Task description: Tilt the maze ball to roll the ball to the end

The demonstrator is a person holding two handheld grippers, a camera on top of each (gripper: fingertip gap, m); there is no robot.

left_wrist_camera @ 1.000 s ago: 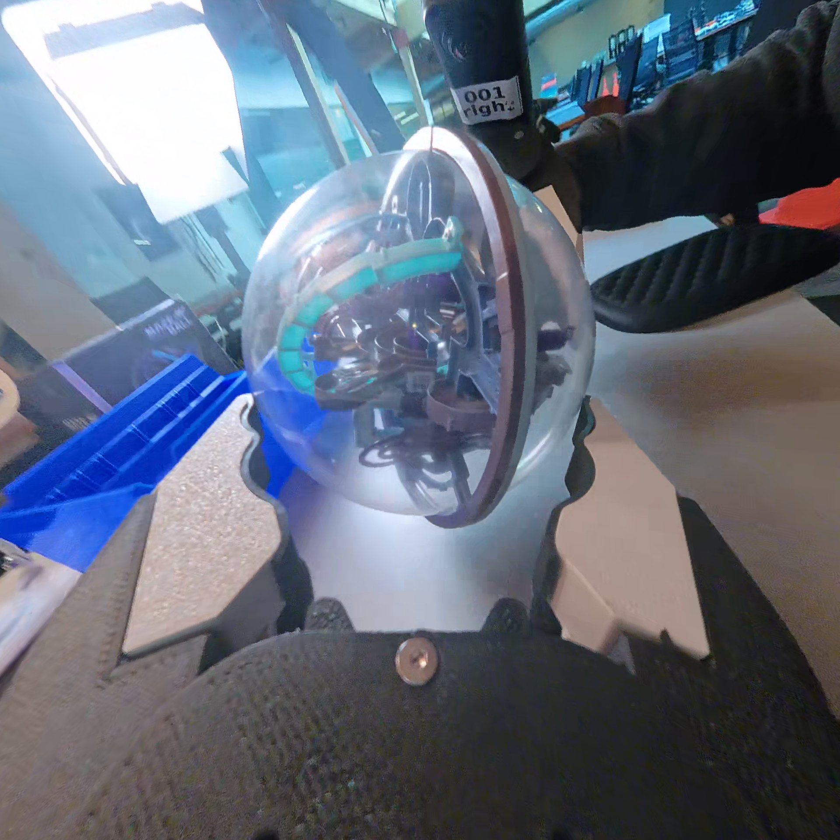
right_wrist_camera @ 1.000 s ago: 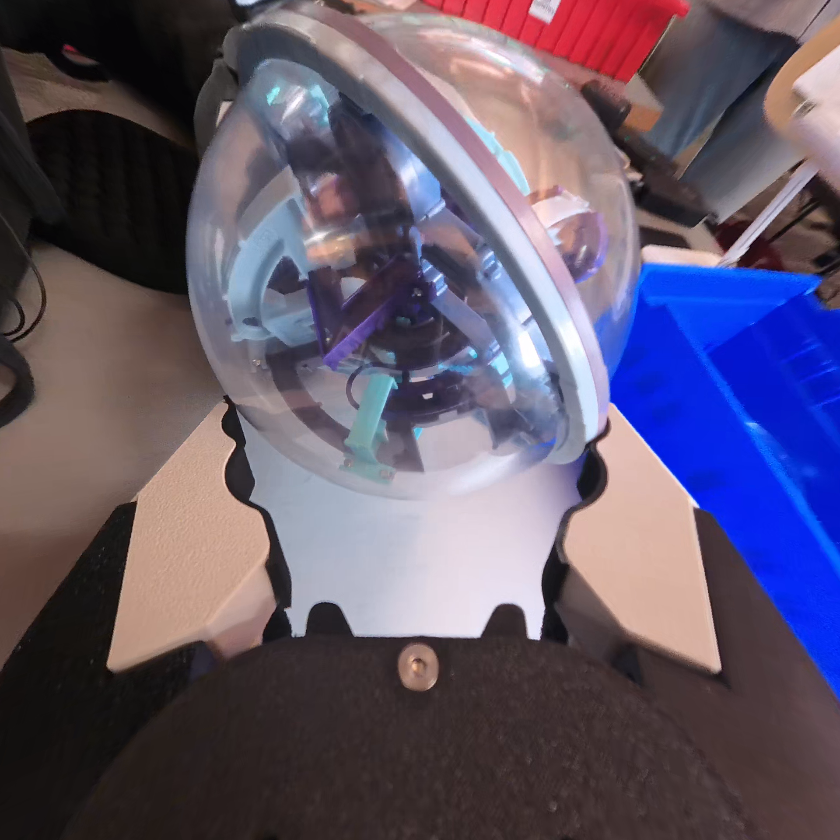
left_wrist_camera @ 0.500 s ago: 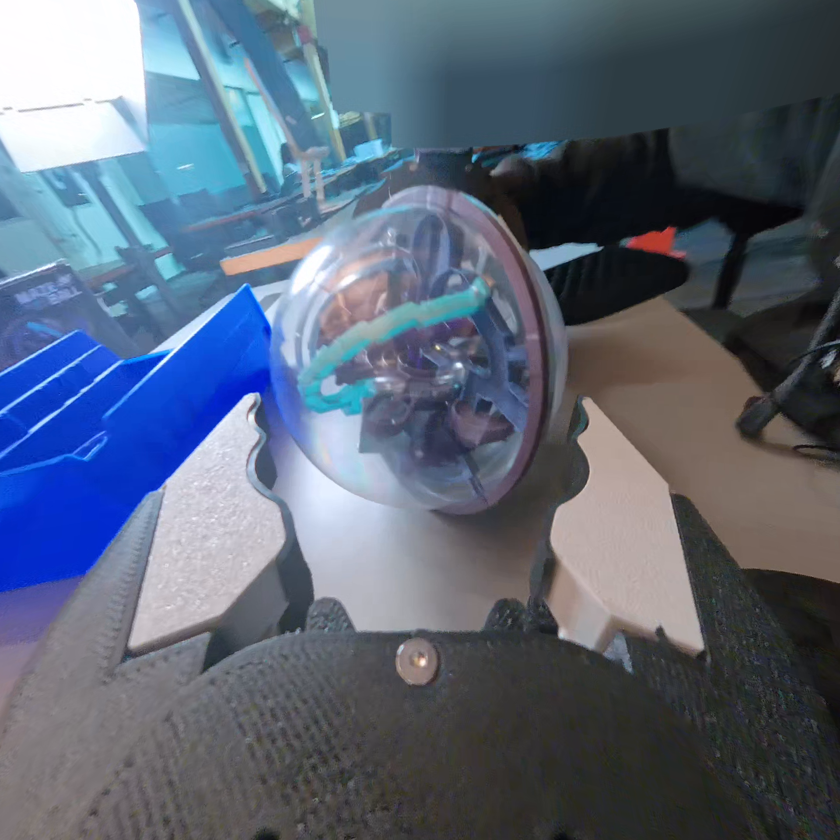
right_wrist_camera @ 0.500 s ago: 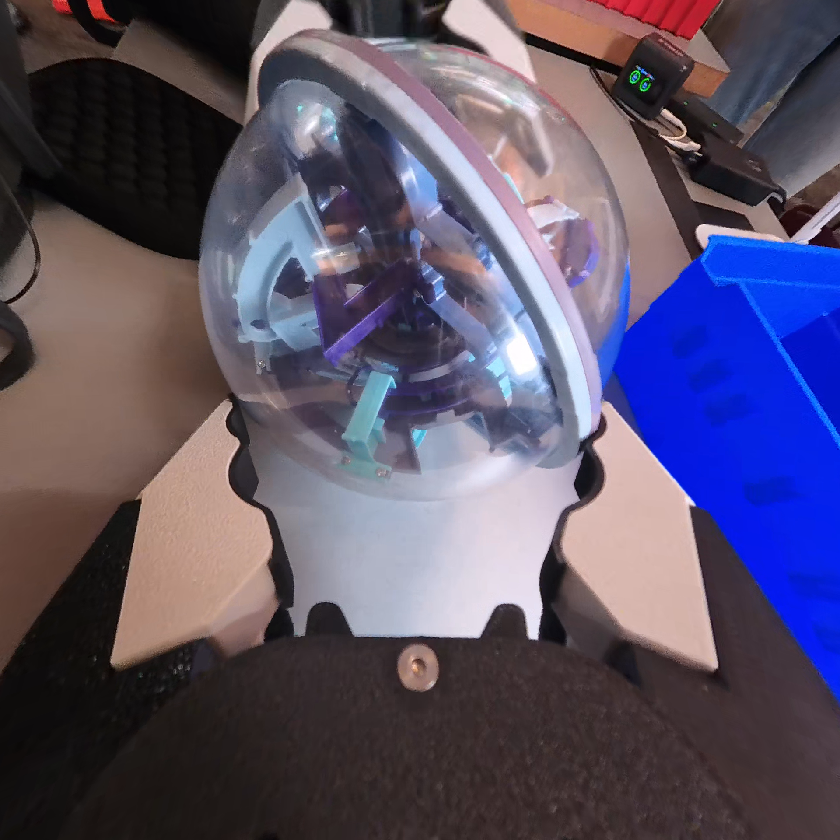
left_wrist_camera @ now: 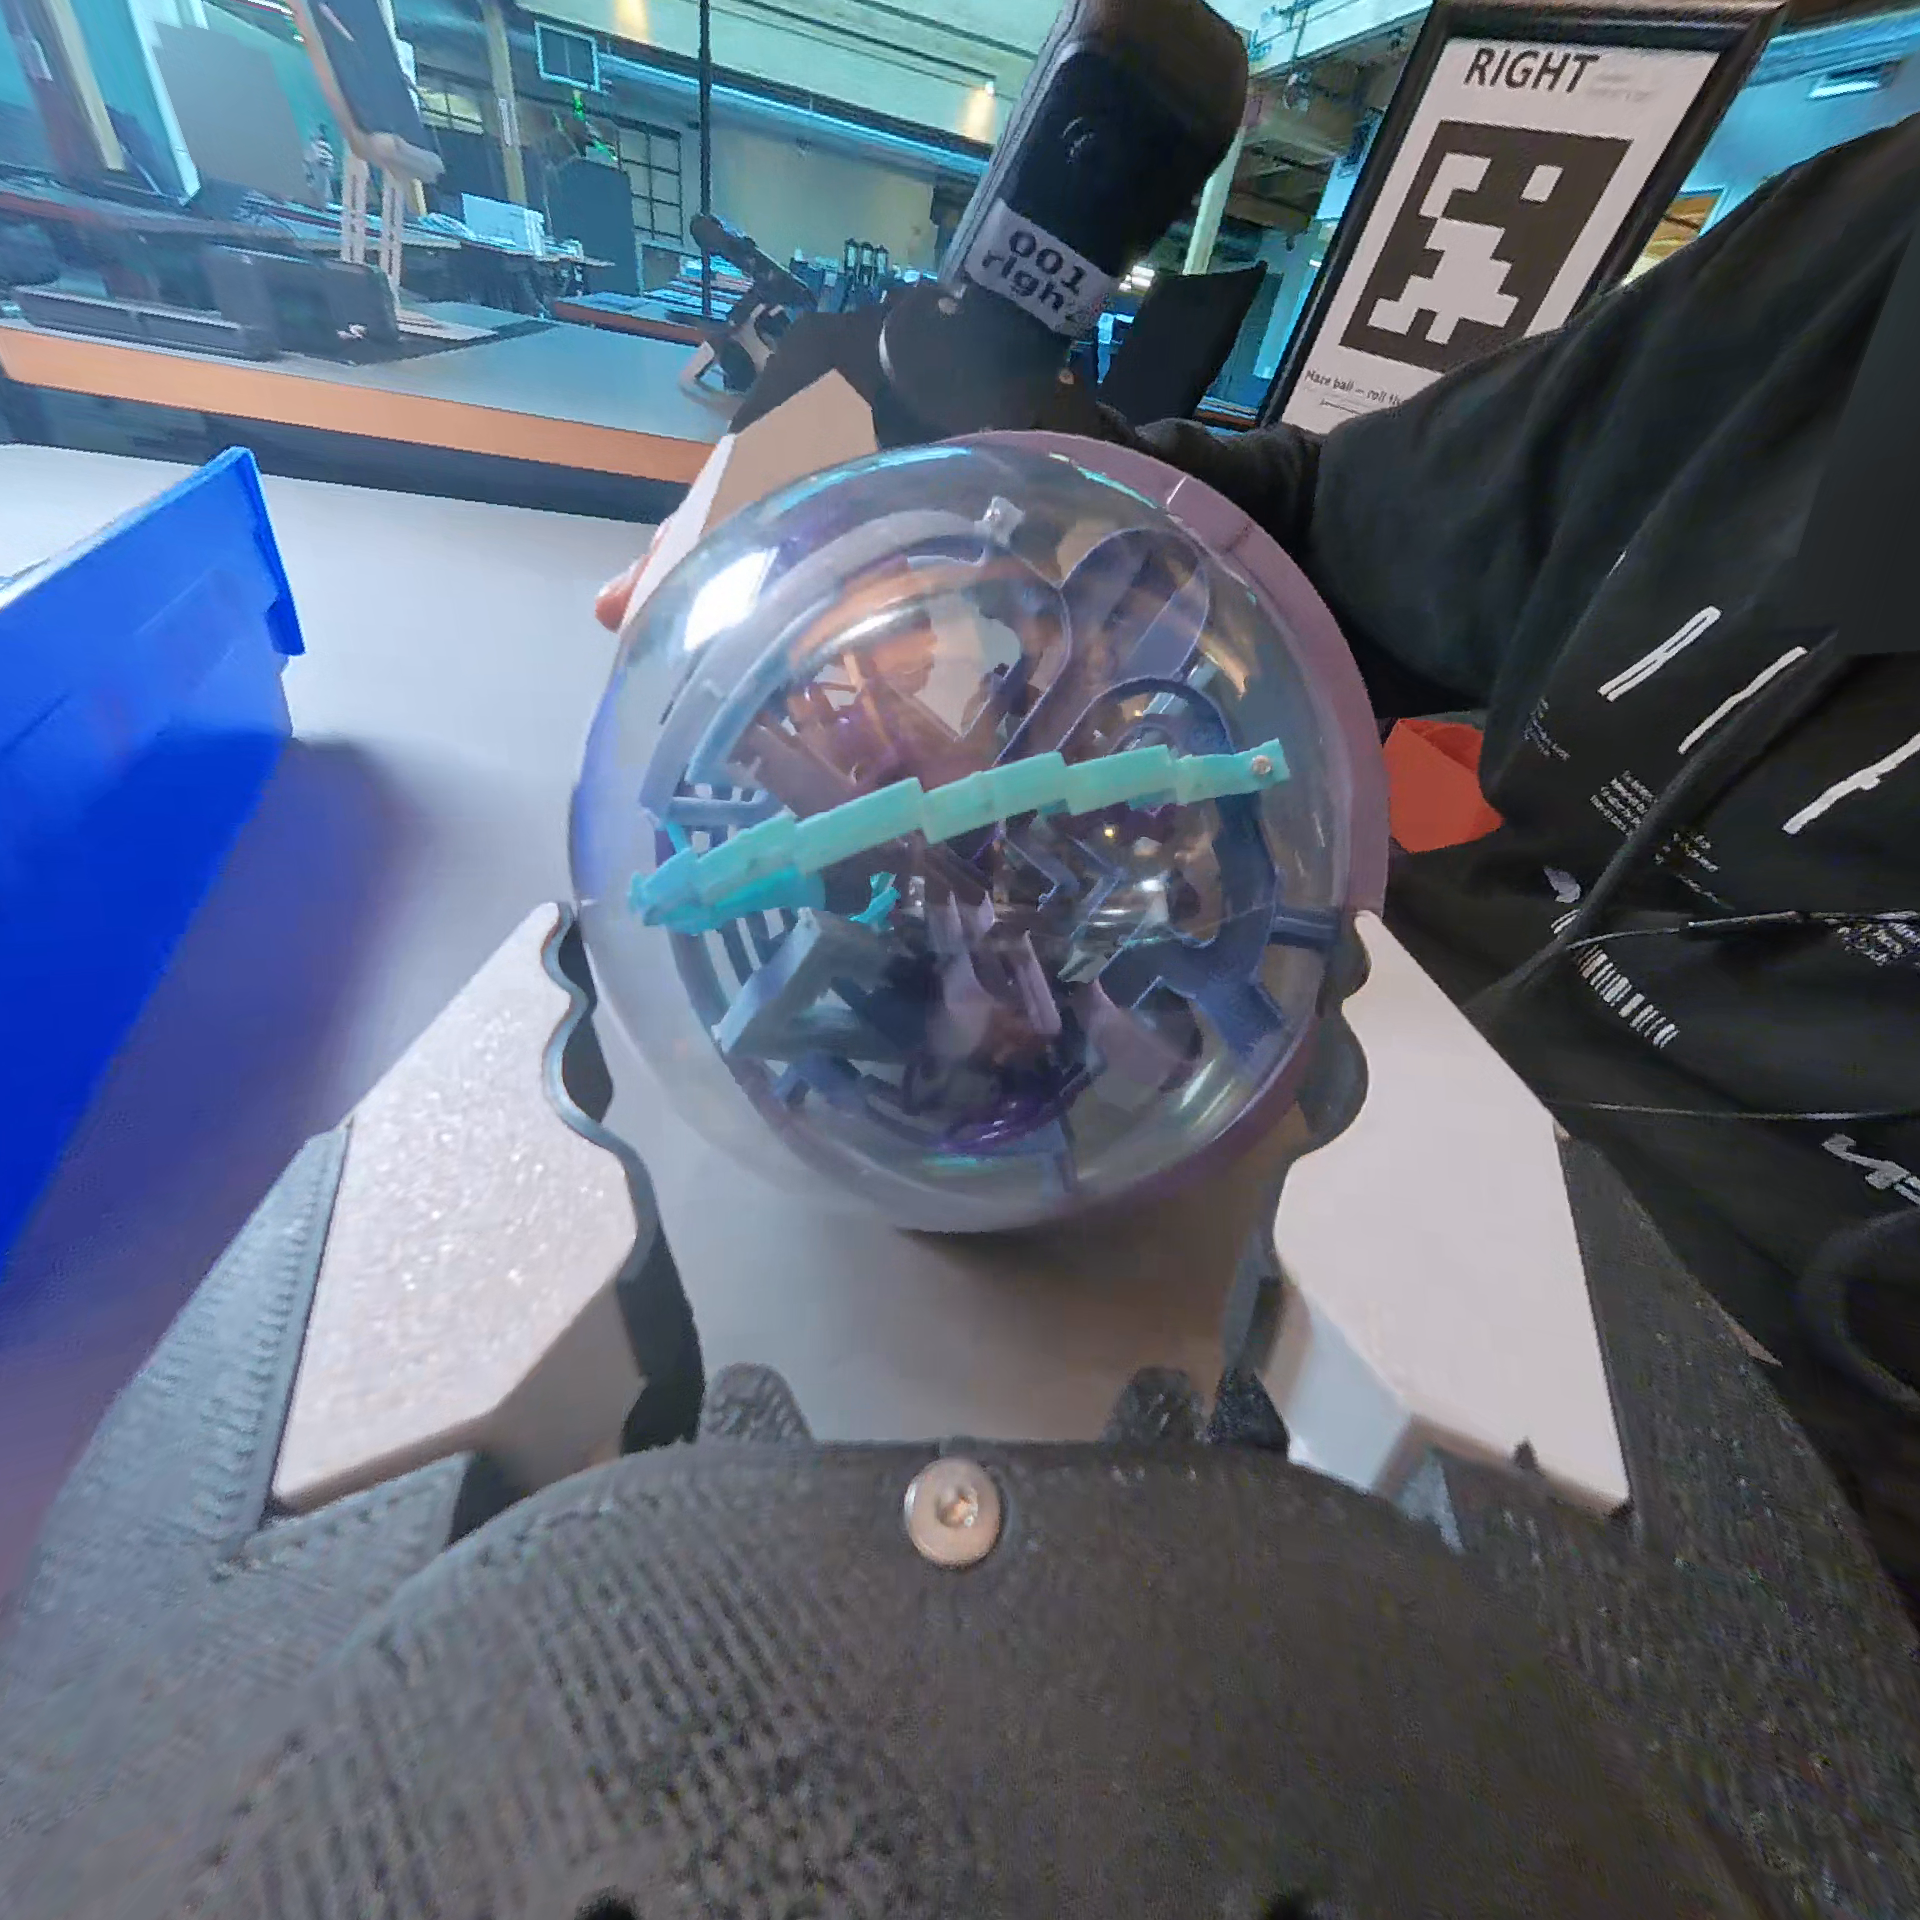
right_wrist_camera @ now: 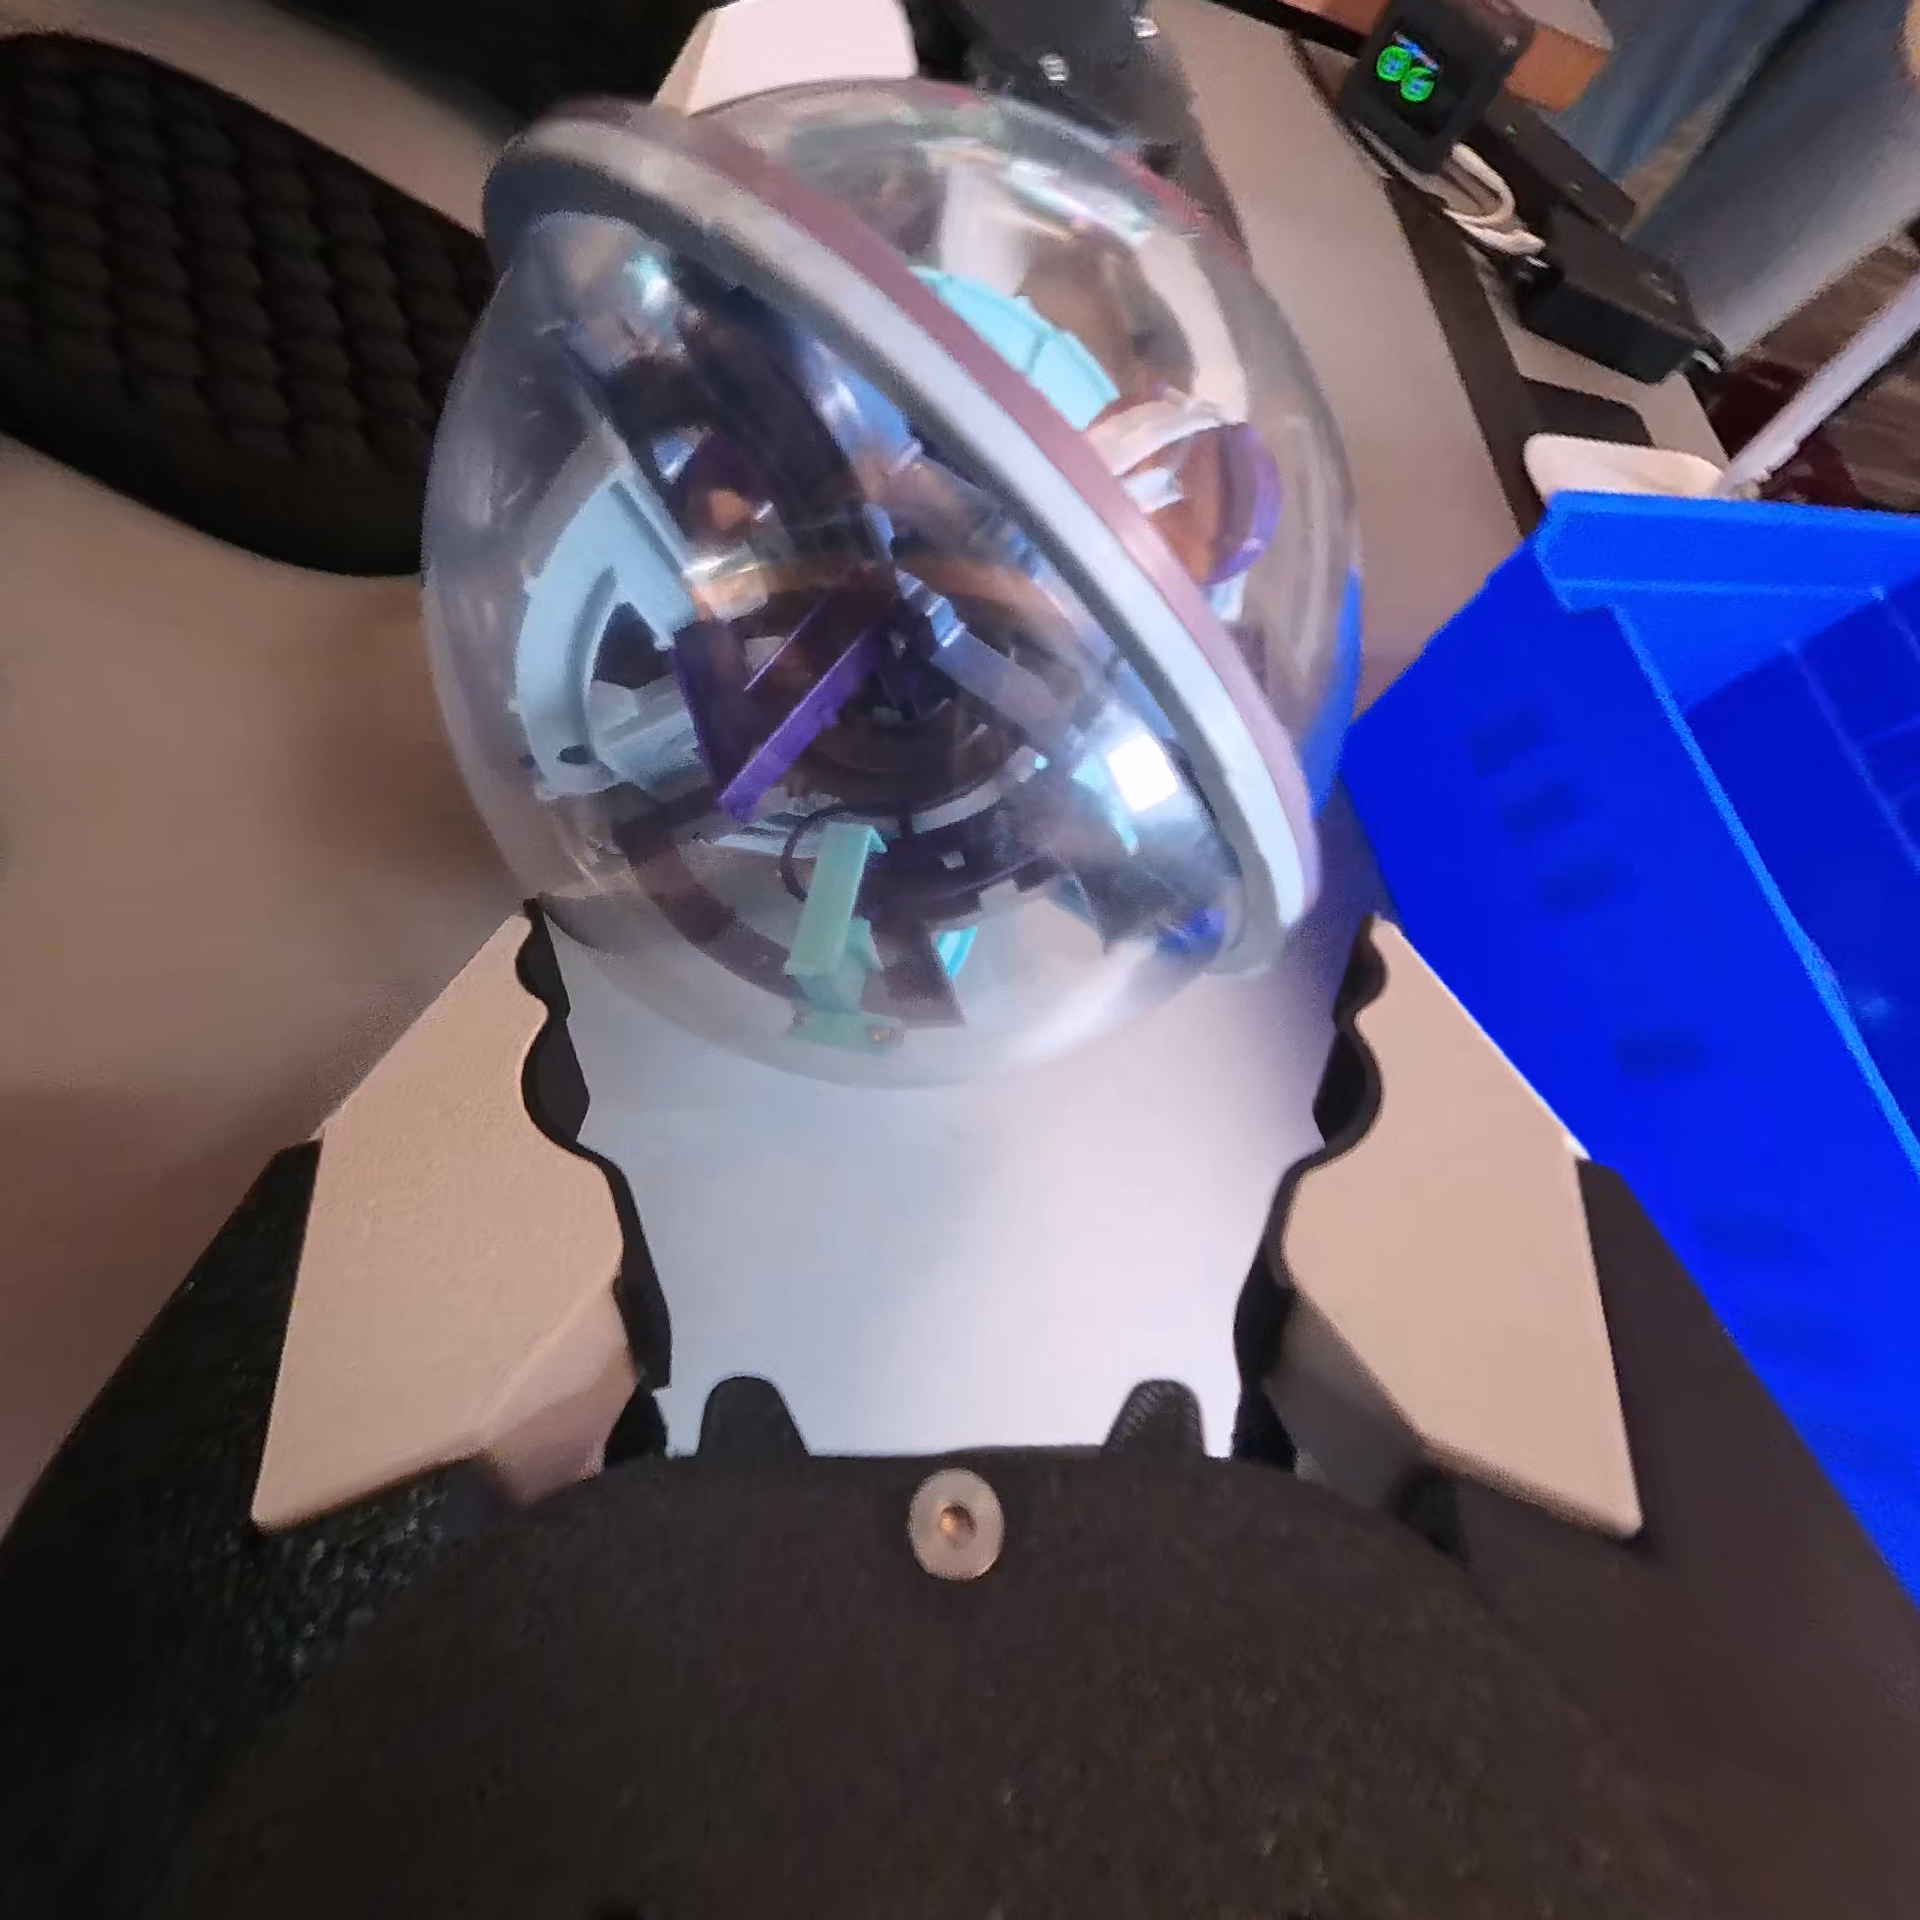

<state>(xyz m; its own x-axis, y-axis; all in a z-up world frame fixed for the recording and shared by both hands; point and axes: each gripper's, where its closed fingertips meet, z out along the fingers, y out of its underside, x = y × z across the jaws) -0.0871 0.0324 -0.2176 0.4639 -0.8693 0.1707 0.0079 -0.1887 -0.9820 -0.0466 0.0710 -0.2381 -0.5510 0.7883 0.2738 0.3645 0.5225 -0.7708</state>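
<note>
The maze ball (left_wrist_camera: 966,831) is a clear sphere with a purple-grey rim and teal, purple and grey tracks inside. My left gripper (left_wrist_camera: 961,935) is shut on it, one finger on each side. My right gripper (right_wrist_camera: 945,935) is shut on the same maze ball (right_wrist_camera: 883,582) from the opposite side, and it shows beyond the ball in the left wrist view (left_wrist_camera: 1039,291). A teal track (left_wrist_camera: 935,821) runs almost level across the near face. I cannot pick out the small rolling ball among the tracks. The sphere hangs low over the grey table (left_wrist_camera: 447,644).
A blue bin (left_wrist_camera: 125,779) stands close on the left of the left wrist view and close on the right of the right wrist view (right_wrist_camera: 1662,883). A black sleeve (left_wrist_camera: 1662,727), a black-and-white marker sign (left_wrist_camera: 1486,208) and a black mesh pad (right_wrist_camera: 208,312) are nearby.
Both grippers have swung the maze ball down from a raised, upward-facing pose to a level one near the table. The ball has turned, so the teal track now lies nearly level.
</note>
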